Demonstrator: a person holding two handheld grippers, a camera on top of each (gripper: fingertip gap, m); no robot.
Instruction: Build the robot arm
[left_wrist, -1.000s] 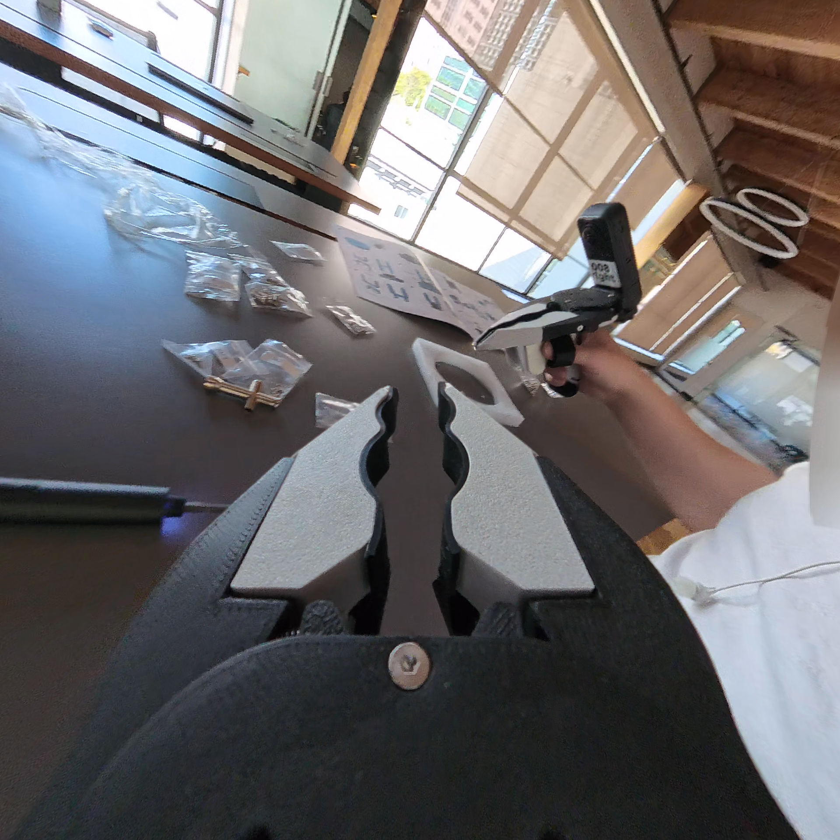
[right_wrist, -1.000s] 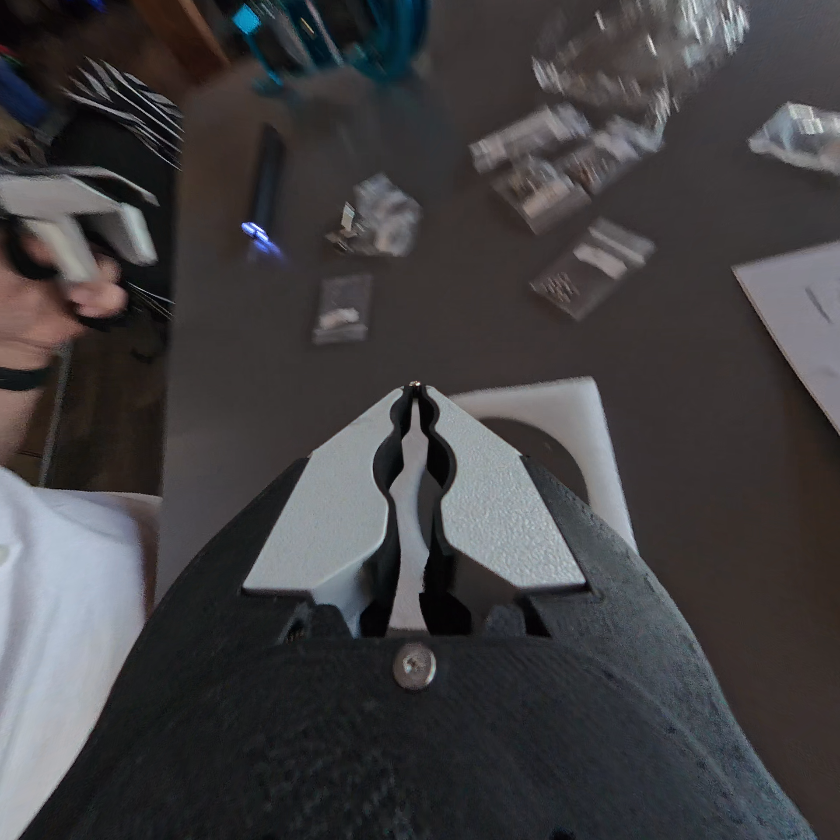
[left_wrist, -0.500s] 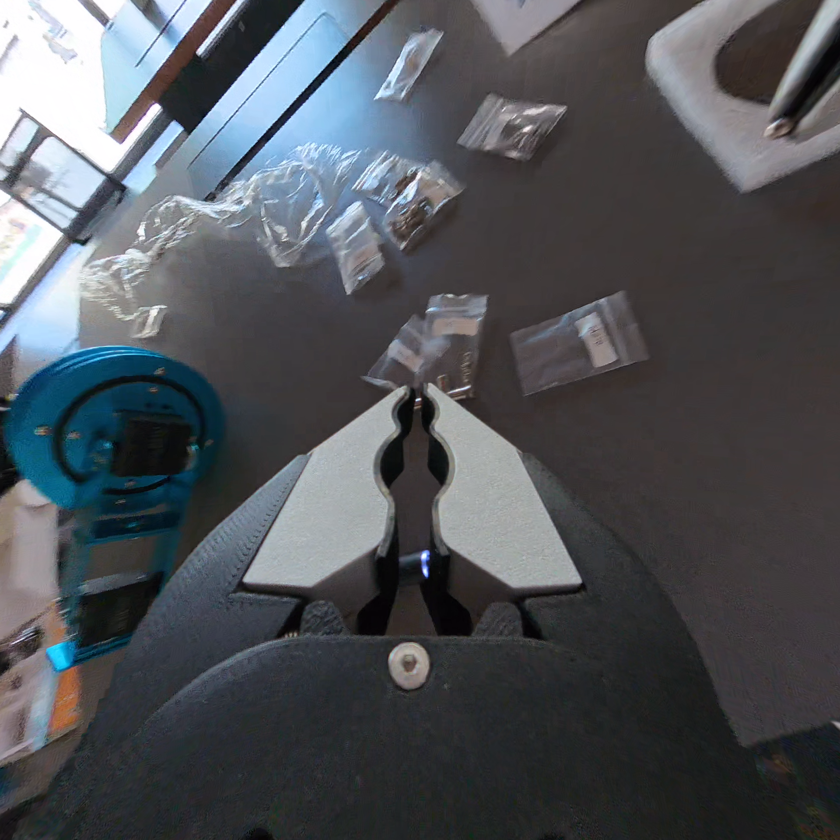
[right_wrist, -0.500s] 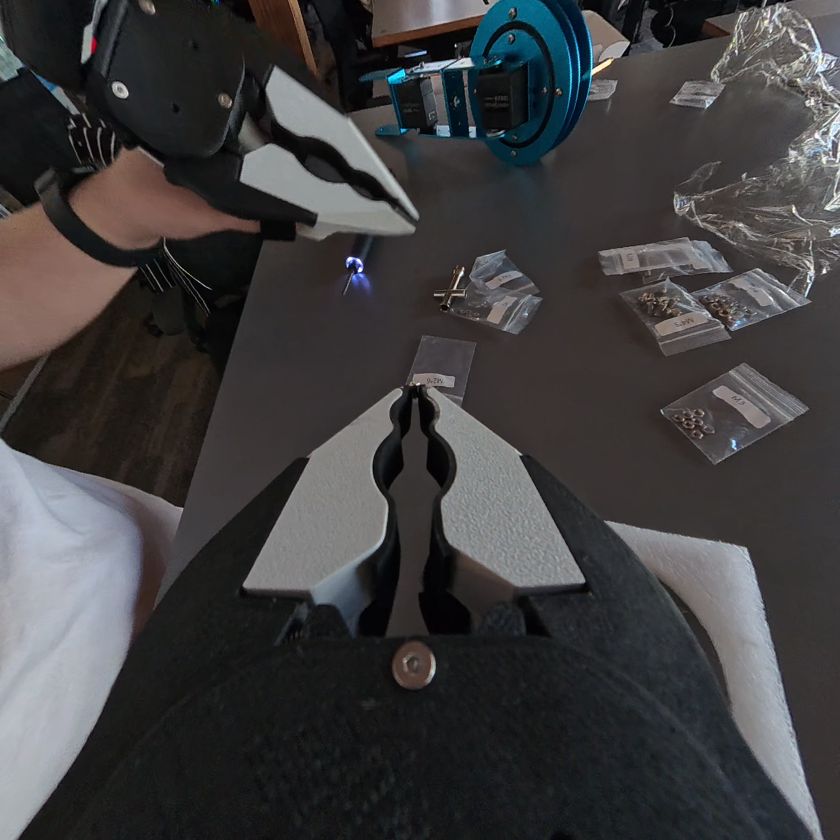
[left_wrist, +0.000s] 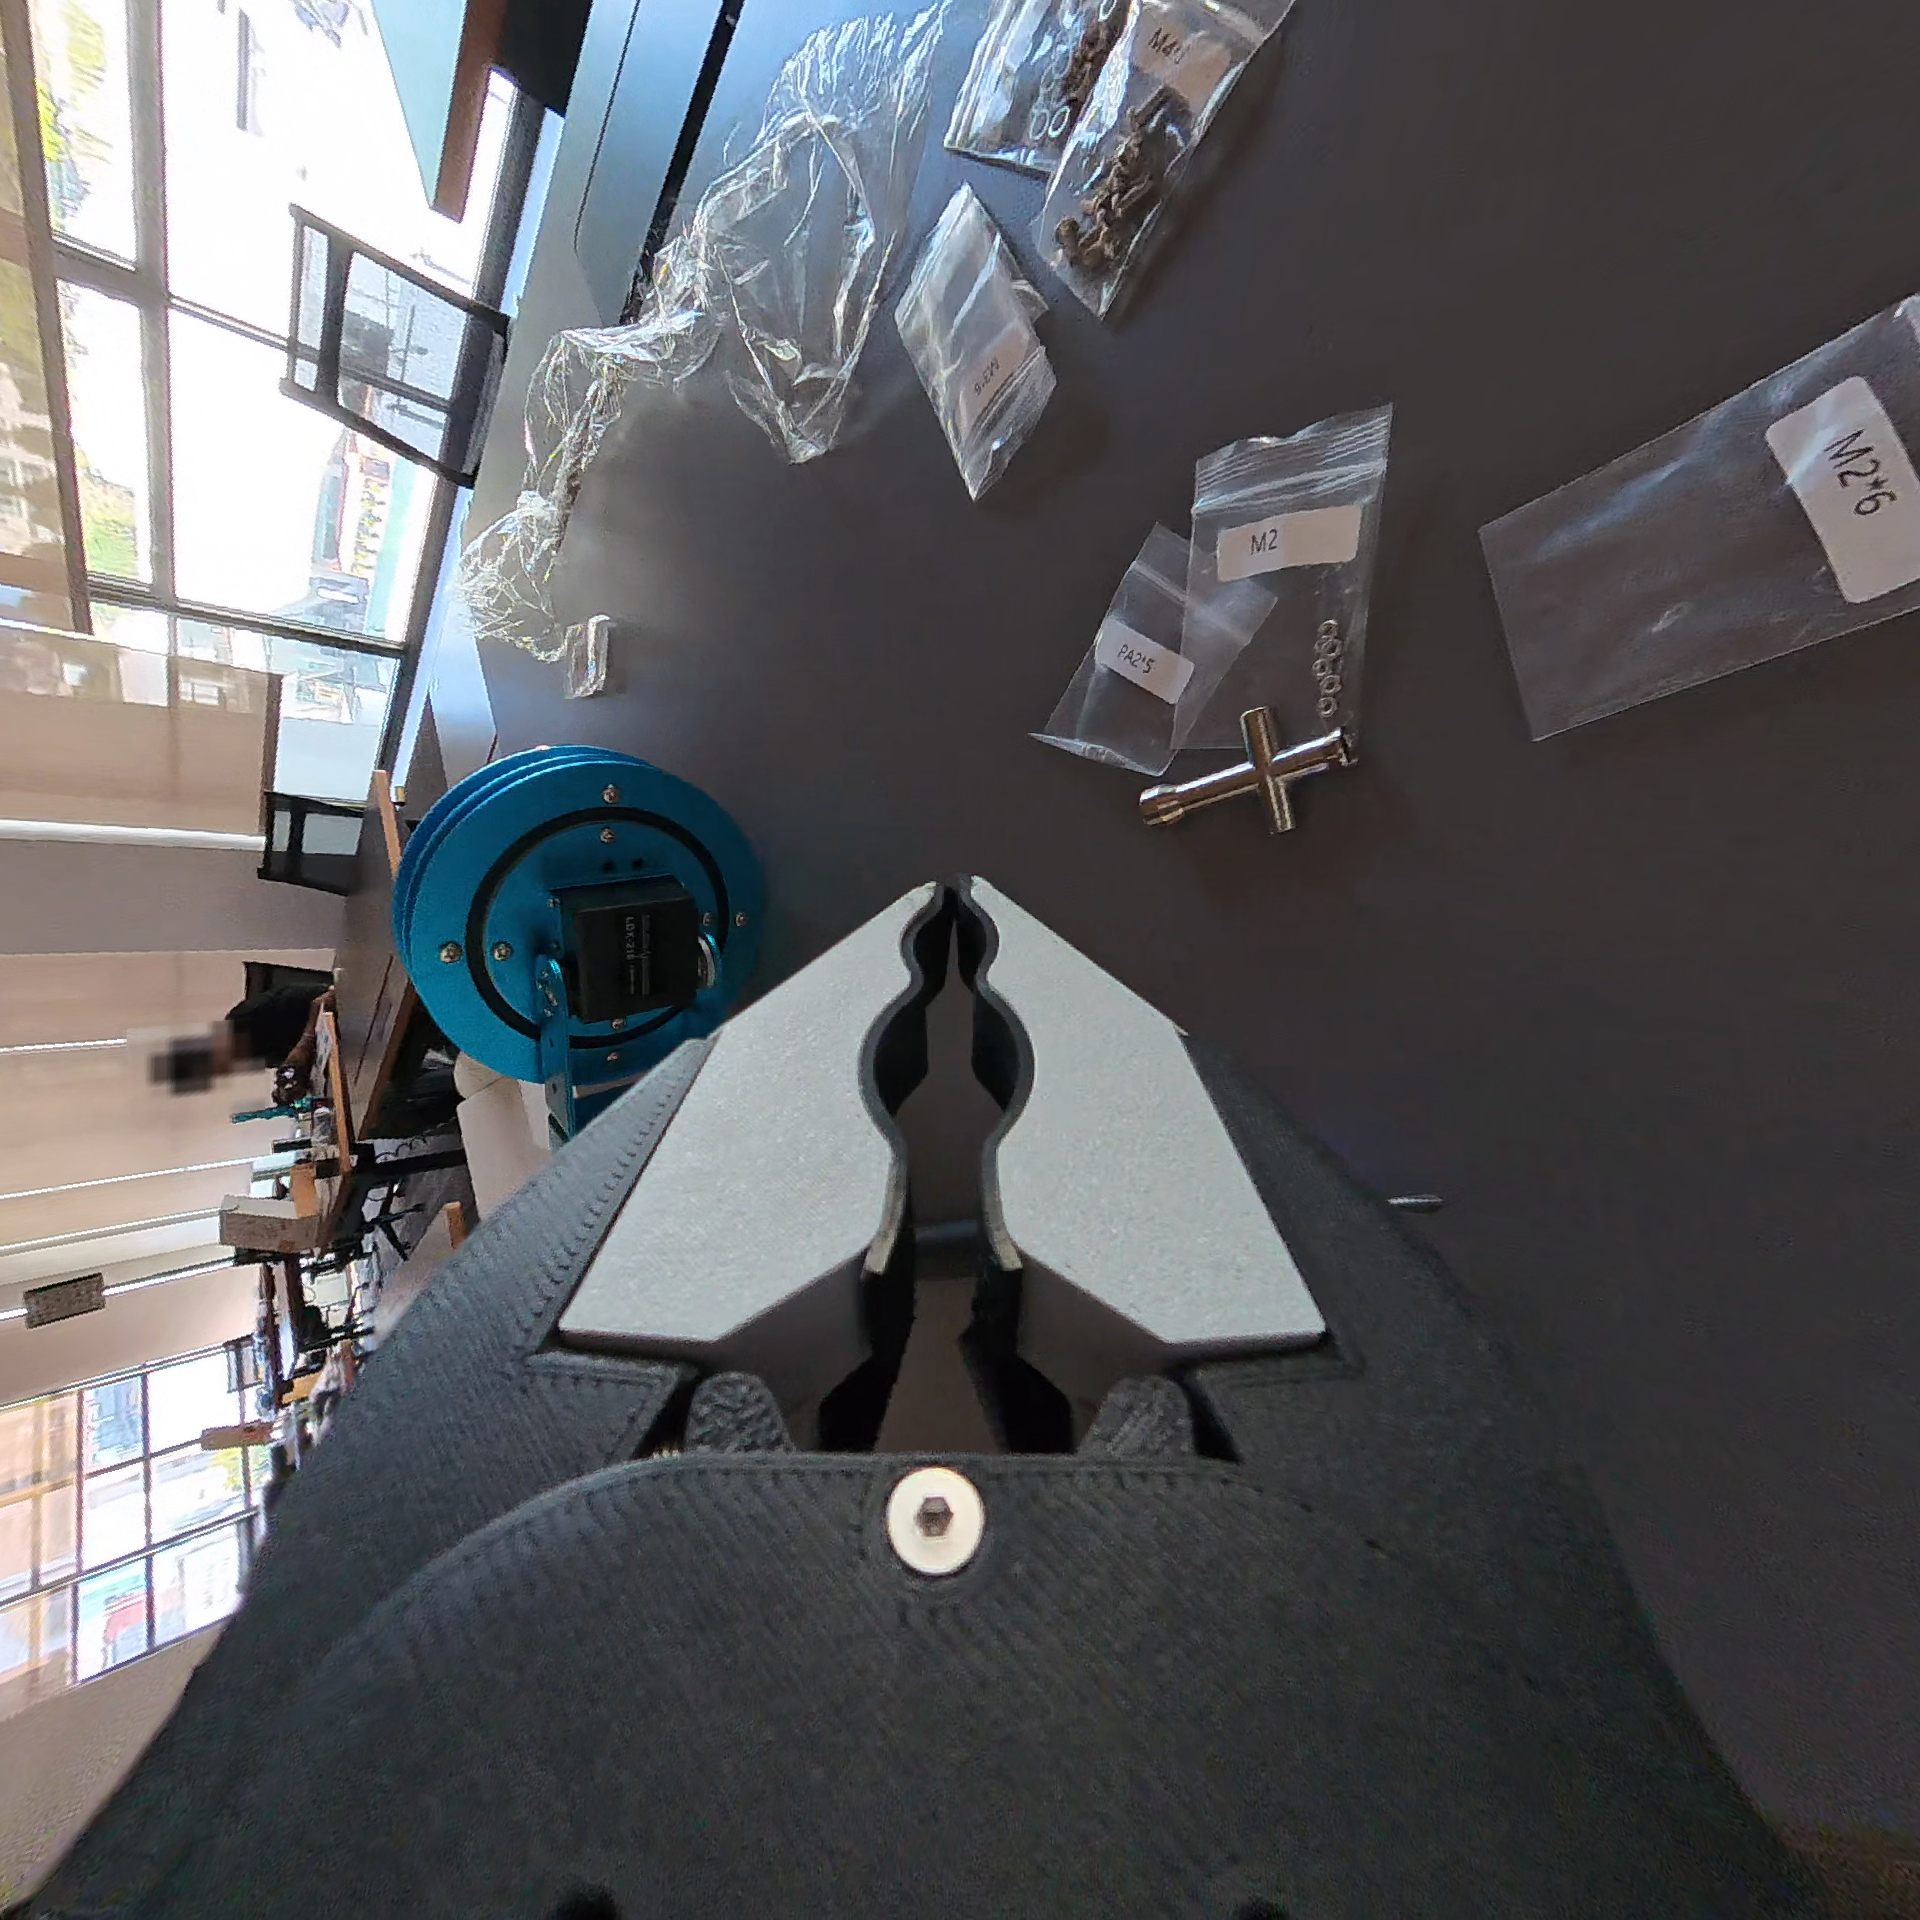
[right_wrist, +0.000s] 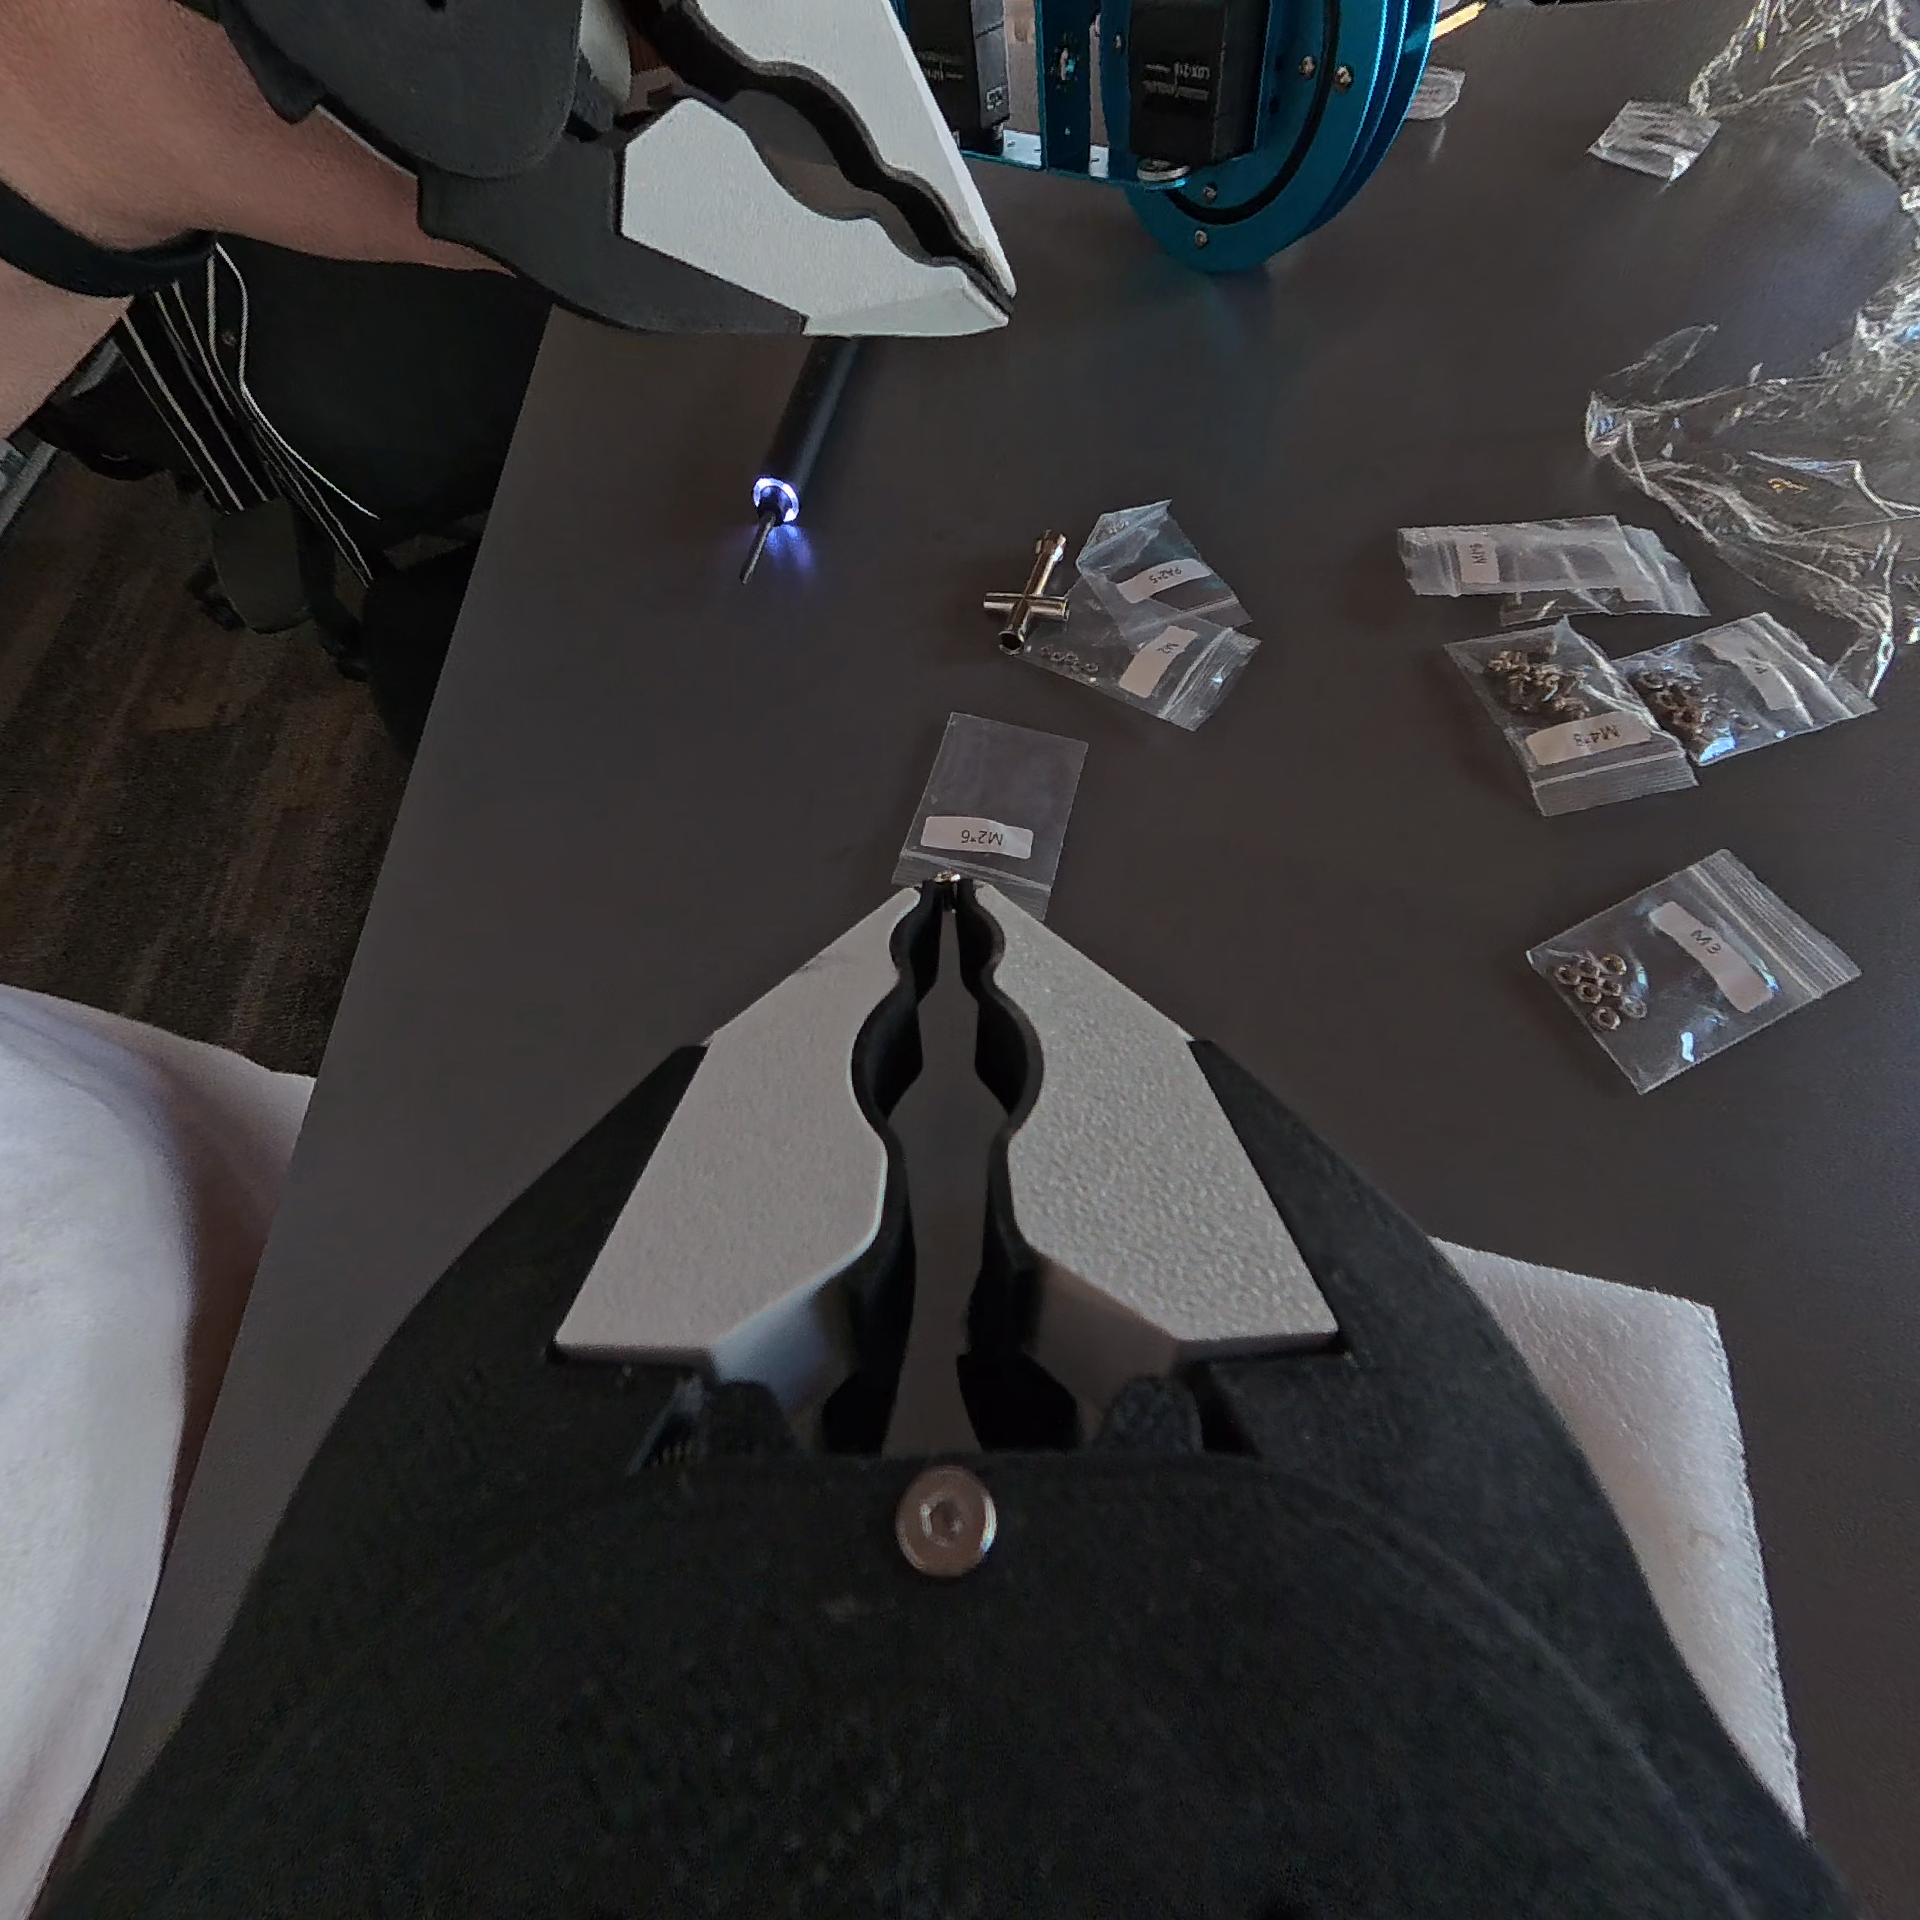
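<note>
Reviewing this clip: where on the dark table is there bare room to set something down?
Bare table lies between the lit screwdriver, the near edge and the flat clear bag; another strip sits between that bag and the nut bag. The far right is crowded with hardware bags and crumpled plastic.

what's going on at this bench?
A person holds two handheld claws over a dark table. The right claw is shut on a small silver fastener at its tips, by the near edge of a flat labelled bag. The left claw is shut, apparently empty, hovering over a black powered screwdriver whose tip ring glows. A cross wrench, more hardware bags and a blue disc assembly lie beyond.
</note>
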